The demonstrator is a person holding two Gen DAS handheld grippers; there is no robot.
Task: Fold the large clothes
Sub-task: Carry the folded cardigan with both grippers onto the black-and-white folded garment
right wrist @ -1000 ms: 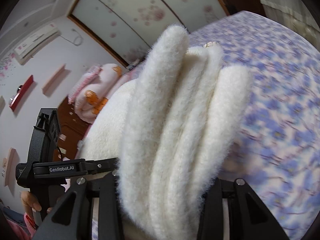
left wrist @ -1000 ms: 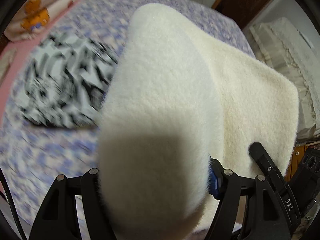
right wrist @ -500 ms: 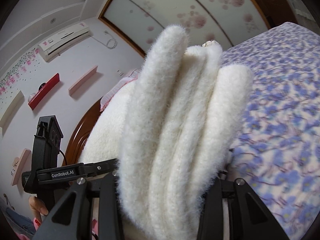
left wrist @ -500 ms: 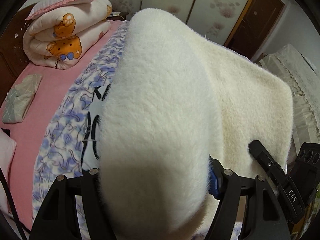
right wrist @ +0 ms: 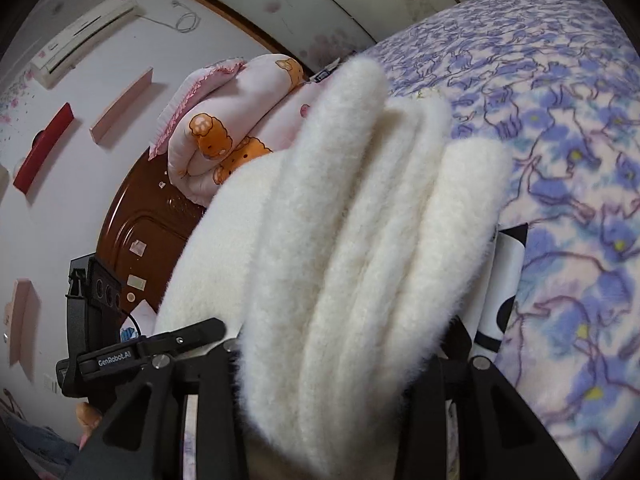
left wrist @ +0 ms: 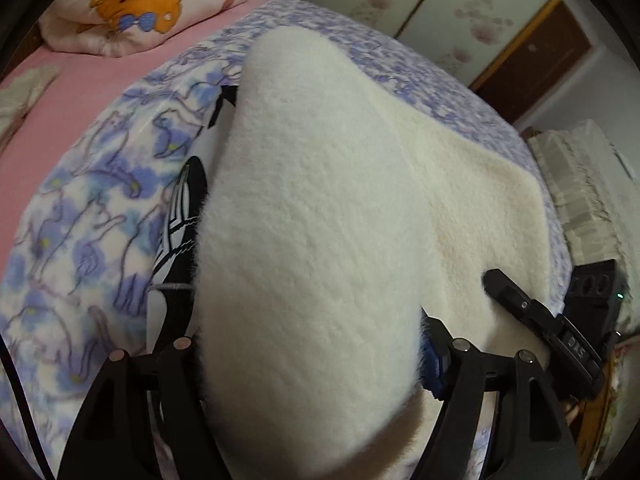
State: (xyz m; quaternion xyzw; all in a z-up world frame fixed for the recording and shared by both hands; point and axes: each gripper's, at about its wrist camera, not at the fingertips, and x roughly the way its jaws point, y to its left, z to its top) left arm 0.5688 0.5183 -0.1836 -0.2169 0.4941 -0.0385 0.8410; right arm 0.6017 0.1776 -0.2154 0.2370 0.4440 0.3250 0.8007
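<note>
A thick, fluffy cream-white garment [left wrist: 320,220], folded into several layers [right wrist: 360,220], is held between both grippers low over the bed. My left gripper [left wrist: 308,360] is shut on one end of the folded bundle. My right gripper [right wrist: 340,360] is shut on the other end, where the stacked folds show edge-on. A black-and-white patterned garment [left wrist: 180,232] lies on the bed right under the bundle, mostly hidden; it also shows in the right wrist view [right wrist: 504,280]. The fingertips of both grippers are buried in the fleece.
The bed is covered by a blue-and-white floral blanket [left wrist: 80,248] over a pink sheet [left wrist: 60,92]. A rolled pink bear-print quilt [right wrist: 228,128] lies at the headboard [right wrist: 140,232]. The other gripper's body [left wrist: 560,332] shows at the right, and a cream lace-covered piece [left wrist: 588,184] stands beside the bed.
Both grippers have carried the cream bundle toward the head of the bed and down. It now sits over the black-and-white garment, which is mostly covered. The grip has not changed.
</note>
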